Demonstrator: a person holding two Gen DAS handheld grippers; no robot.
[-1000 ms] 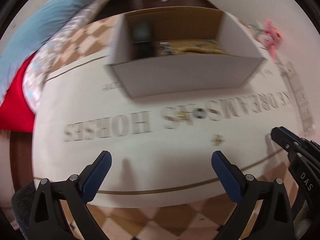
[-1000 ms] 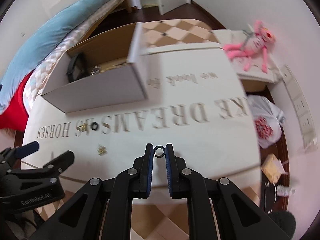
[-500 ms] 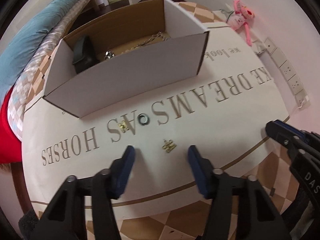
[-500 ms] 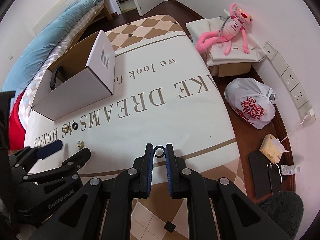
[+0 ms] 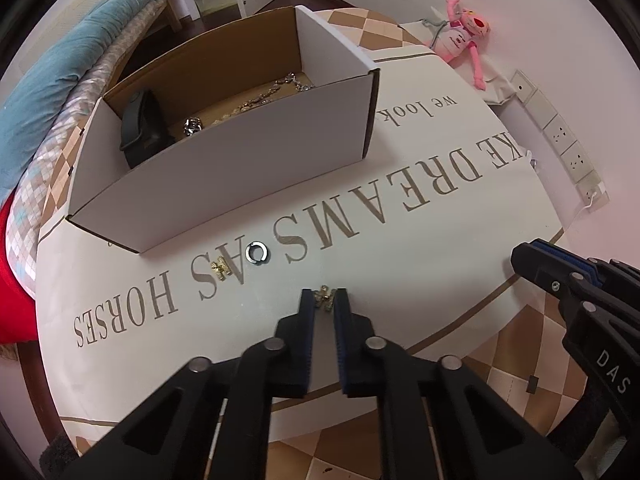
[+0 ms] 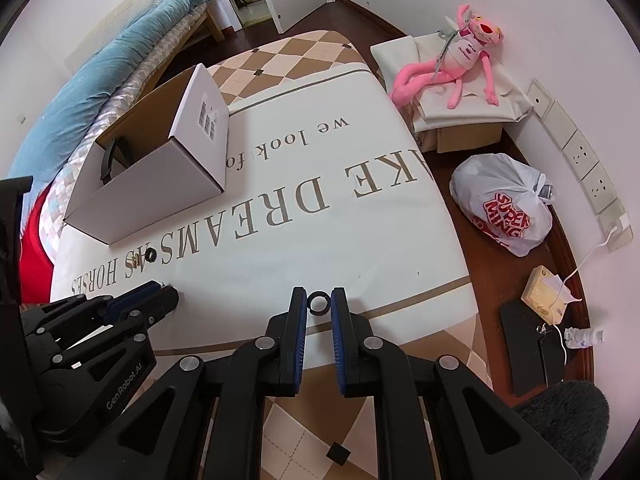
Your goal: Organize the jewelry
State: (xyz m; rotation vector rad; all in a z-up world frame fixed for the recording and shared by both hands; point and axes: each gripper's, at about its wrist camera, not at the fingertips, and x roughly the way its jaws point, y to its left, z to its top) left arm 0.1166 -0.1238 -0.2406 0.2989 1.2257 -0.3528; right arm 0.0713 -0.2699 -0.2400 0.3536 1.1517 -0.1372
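Observation:
My left gripper (image 5: pixel 323 300) is shut on a small gold earring (image 5: pixel 325 297) that rests on the printed cloth. A second gold earring (image 5: pixel 219 268) and a dark metal ring (image 5: pixel 257 251) lie just beyond it, in front of the open white cardboard box (image 5: pixel 224 176). The box holds a black band (image 5: pixel 140 126), a silver piece (image 5: pixel 193 126) and a gold chain (image 5: pixel 260 98). My right gripper (image 6: pixel 319 305) is shut on a black ring (image 6: pixel 319 305) and holds it above the cloth's near edge. The left gripper (image 6: pixel 160 294) shows at the lower left of the right wrist view.
The printed cloth (image 6: pixel 360 240) covers a low surface. A bed with a blue duvet (image 6: pixel 100 80) lies at the left. A pink plush toy (image 6: pixel 460 60), a white plastic bag (image 6: pixel 504 208), a tissue pack (image 6: pixel 546 294) and wall sockets (image 6: pixel 580 152) are at the right.
My left gripper has moved forward to the near gold earring and closed on it. My right gripper has stayed shut on the black ring while its view swung right and higher.

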